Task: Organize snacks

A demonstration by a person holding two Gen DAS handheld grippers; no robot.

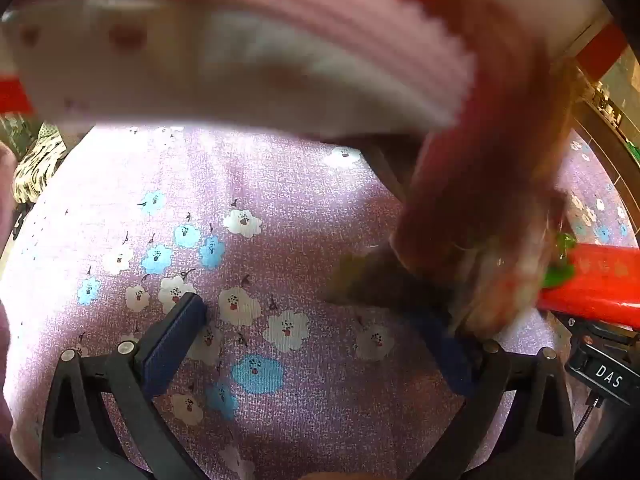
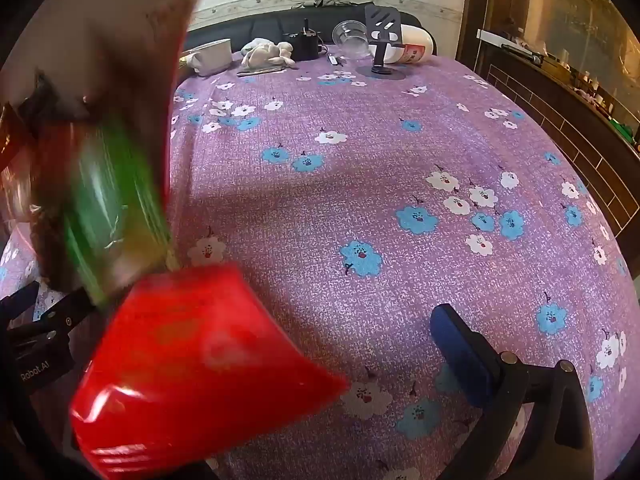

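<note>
In the left wrist view my left gripper (image 1: 320, 336) is open above the purple flowered cloth (image 1: 248, 208). A blurred brown and green snack packet (image 1: 480, 232) hangs against its right finger (image 1: 448, 352). A blurred pink and white packet (image 1: 240, 60) fills the top of that view. A red packet (image 1: 600, 280) lies at the right edge. In the right wrist view my right gripper (image 2: 288, 364) stands wide. The red packet (image 2: 192, 368) covers its left finger. Whether it is gripped I cannot tell. The brown and green packet (image 2: 108, 184) is blurred at the left.
At the far end of the cloth (image 2: 360, 184) stand a white bowl (image 2: 212, 56), a soft toy (image 2: 268, 54), a clear glass bowl (image 2: 352, 38), a black phone stand (image 2: 382, 40) and a white jar on its side (image 2: 416, 46). A dark wooden cabinet (image 2: 560, 112) runs along the right.
</note>
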